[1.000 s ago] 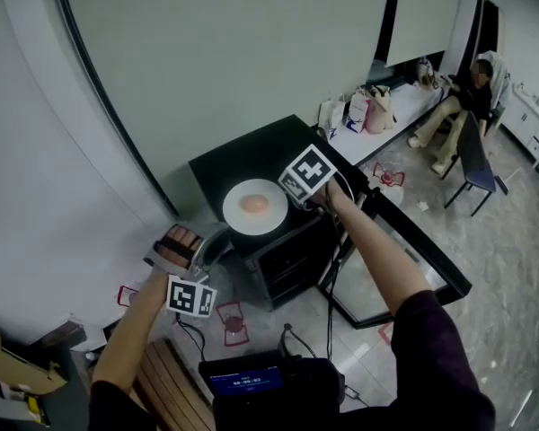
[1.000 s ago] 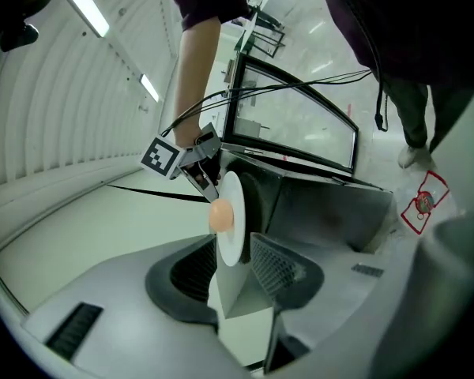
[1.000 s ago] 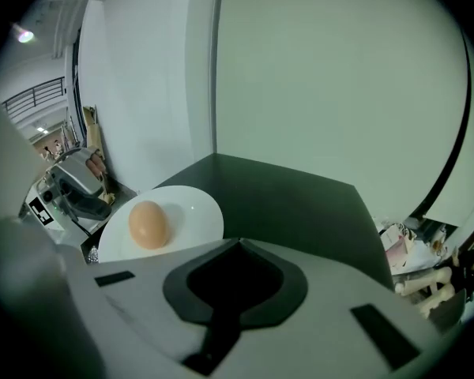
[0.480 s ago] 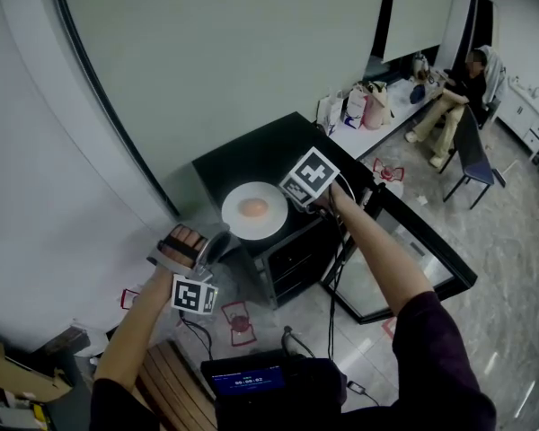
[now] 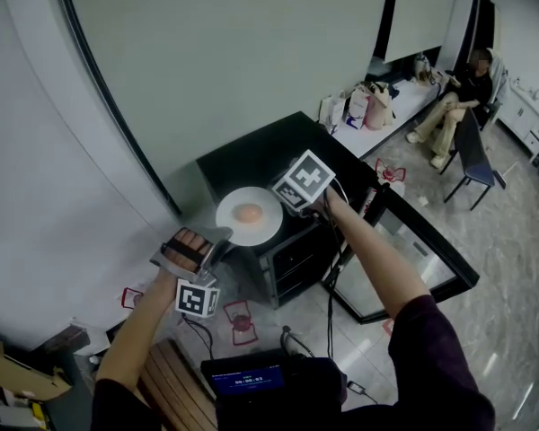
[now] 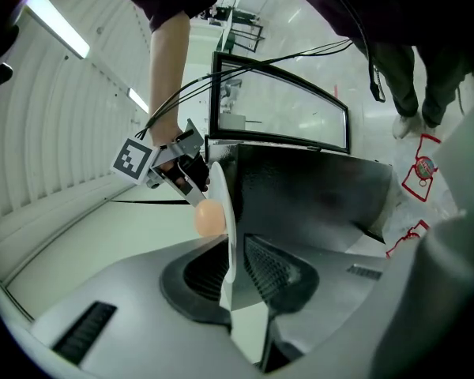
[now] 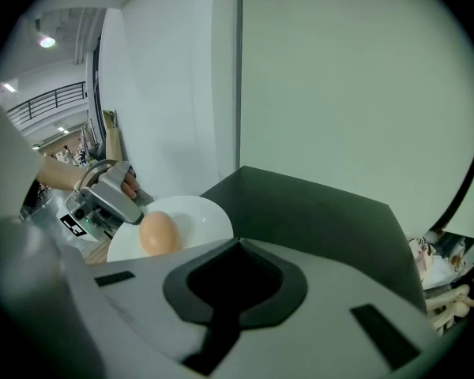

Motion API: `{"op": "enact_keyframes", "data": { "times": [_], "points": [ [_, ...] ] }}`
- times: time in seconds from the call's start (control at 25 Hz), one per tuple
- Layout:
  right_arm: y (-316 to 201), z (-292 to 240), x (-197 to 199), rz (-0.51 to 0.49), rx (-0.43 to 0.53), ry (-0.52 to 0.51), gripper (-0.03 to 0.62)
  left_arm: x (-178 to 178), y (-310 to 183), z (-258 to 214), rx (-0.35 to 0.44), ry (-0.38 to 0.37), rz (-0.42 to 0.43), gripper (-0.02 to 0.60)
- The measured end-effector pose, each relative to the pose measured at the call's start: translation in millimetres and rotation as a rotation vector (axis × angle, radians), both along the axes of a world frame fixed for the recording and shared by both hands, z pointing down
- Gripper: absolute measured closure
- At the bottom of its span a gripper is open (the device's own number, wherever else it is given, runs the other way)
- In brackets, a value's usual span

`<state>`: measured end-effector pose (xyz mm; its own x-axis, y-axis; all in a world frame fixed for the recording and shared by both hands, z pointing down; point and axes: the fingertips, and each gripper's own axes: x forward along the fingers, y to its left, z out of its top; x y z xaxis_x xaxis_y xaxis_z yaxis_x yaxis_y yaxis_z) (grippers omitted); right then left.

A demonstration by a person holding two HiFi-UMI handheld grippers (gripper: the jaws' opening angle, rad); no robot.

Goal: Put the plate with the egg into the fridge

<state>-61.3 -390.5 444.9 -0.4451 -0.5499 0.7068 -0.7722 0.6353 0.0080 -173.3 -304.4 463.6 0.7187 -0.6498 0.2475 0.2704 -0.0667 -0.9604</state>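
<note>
A white plate (image 5: 262, 230) carrying a brown egg (image 5: 248, 213) hangs level over the front left corner of a small black fridge (image 5: 278, 151). My right gripper (image 5: 285, 206) is shut on the plate's right rim. My left gripper (image 5: 217, 238) has come to the opposite rim. In the left gripper view the plate (image 6: 223, 212) stands edge-on between the left gripper's (image 6: 233, 279) jaws, which are closing; the pads do not visibly press on it. The egg (image 6: 208, 218) sits just beyond them. The right gripper view shows the plate (image 7: 193, 215), the egg (image 7: 159, 232) and the left gripper (image 7: 120, 204) at its far rim.
The fridge's glass door (image 5: 413, 250) stands swung open to the right, cables hanging beside it. Behind the fridge is a pale wall. Bags (image 5: 364, 106) sit on a white bench, with a seated person (image 5: 458, 97) and a chair (image 5: 476, 160) beyond. A wooden bench (image 5: 171, 384) is near my feet.
The left gripper has risen and moved right to the plate's left rim, which now sits between its jaws. The plate has shifted slightly left.
</note>
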Motion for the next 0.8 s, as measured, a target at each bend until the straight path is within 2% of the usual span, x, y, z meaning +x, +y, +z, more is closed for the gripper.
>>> {"op": "enact_keyframes", "data": {
  "times": [0.12,0.56,0.68,0.8],
  "points": [
    [-1.4,-1.2,-4.8,-0.002,-0.002,-0.009,0.588,0.5,-1.0,-2.4,0.015,0.013,0.001,0.551],
    [2.8,-21.7,-4.5,0.018,0.056,-0.063,0.588,-1.0,-2.3,-5.3,0.020,0.035,-0.019,0.561],
    [10.7,-45.6,5.1,0.068,0.129,-0.139,0.588,-1.7,1.3,-9.1,0.012,0.050,-0.027,0.561],
    [33.1,-78.9,22.1,0.160,0.262,-0.292,0.588,-1.0,9.8,-16.5,0.003,0.080,-0.038,0.561]
  ]
}}
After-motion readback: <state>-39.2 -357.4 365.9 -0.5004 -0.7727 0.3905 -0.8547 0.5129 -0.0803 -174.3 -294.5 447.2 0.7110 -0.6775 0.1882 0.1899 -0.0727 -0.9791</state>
